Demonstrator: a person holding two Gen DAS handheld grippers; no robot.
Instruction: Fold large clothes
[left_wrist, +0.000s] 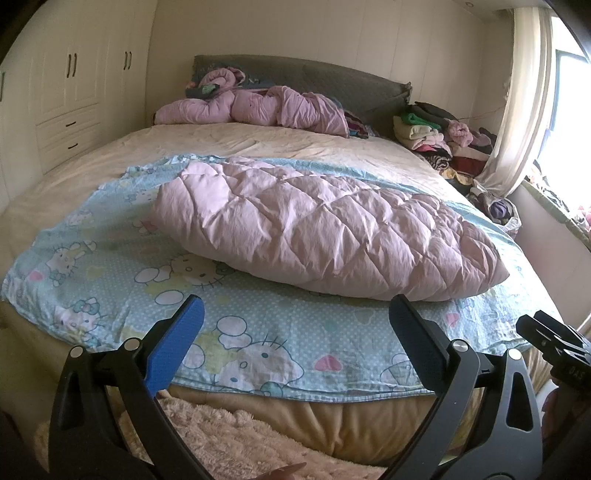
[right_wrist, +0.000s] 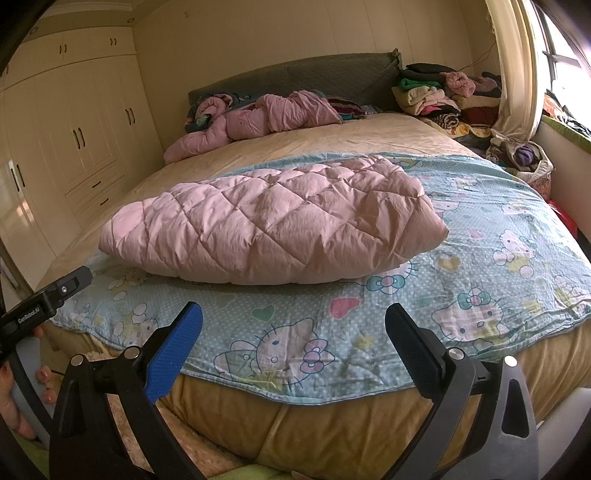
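Because the pink quilted comforter (left_wrist: 325, 229) is puffy and soft, it will likely feel light but bulky, sagging and springing back unless gripped at a firm stitched hem or corner, not the padded middle. It lies folded into a long bundle across the foot end of the bed (left_wrist: 258, 144), on a blue cartoon-print sheet (left_wrist: 258, 343) near the bed's front edge. The left tongs (left_wrist: 295, 317) and right tongs (right_wrist: 293, 325) hover released before that edge, jaws spread wide, holding nothing.

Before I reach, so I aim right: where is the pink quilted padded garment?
The pink quilted padded garment lies mid-bed on the light-blue cartoon-cat sheet, ahead of both open tools, centre in each wrist view.
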